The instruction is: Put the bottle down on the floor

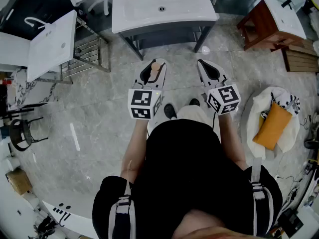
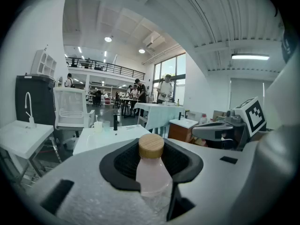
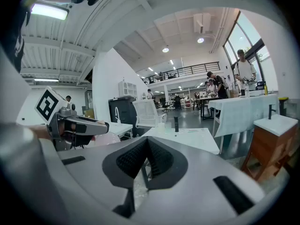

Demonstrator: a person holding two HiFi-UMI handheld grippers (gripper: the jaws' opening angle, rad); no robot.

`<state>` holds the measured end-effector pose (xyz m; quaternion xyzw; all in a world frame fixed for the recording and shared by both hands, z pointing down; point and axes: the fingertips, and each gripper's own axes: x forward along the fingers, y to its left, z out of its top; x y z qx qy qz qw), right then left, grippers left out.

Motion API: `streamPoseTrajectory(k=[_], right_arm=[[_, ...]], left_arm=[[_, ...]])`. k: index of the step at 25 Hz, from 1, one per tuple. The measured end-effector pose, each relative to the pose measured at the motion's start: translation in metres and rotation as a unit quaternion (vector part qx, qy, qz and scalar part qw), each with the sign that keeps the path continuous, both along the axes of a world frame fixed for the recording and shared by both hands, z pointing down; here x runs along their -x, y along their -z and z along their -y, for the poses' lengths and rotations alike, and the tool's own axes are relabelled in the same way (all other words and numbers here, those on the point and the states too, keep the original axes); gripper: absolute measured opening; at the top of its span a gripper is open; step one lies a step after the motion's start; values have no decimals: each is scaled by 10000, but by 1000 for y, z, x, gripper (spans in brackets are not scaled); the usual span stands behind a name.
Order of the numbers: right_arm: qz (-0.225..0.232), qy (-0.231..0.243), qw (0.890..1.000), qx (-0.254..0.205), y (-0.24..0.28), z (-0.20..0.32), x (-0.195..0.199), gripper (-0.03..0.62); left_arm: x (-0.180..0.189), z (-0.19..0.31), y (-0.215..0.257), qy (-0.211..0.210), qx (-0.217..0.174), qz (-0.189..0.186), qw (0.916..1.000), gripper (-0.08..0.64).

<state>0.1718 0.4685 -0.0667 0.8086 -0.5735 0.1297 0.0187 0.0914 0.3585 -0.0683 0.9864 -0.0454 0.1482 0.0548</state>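
A small pale pink bottle (image 2: 153, 176) with a round wooden cap stands upright between the pads of my left gripper (image 2: 152, 159), which is shut on it. In the head view the left gripper (image 1: 152, 72) holds the bottle (image 1: 155, 66) out in front of the person, above the grey marbled floor (image 1: 99, 123). Level with it, a little to the right, my right gripper (image 1: 208, 71) has its black pads together and nothing between them. The right gripper view shows those pads (image 3: 159, 158) meeting, with the left gripper (image 3: 77, 124) off to the left.
A white washbasin stand (image 1: 149, 14) is straight ahead. A white basin on a metal rack (image 1: 52, 44) is at the left, a wooden cabinet with a sink (image 1: 264, 24) at the right. A white bag with an orange cushion (image 1: 273, 126) lies at the right. People stand far off.
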Motion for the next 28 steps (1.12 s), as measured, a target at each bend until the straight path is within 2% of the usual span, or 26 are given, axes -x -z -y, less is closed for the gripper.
streamPoseTrajectory(k=[8,13,19,28], right_arm=[[-42,-62,9999,76,0,3,4,5],[75,-6,9999,-84,3,5,8,5],[45,47,10000,-41,3,10,13,5],[170,-106,9998,-27,1,6,6,5]], left_arm=[[4,5,0,-6,81,-15,10000,141],[6,7,-1,-12,103,-35,9999,141],[7,9,-3,-11,127,-21,9999,141],[2,12,-6,-56,168,23,9998,141]])
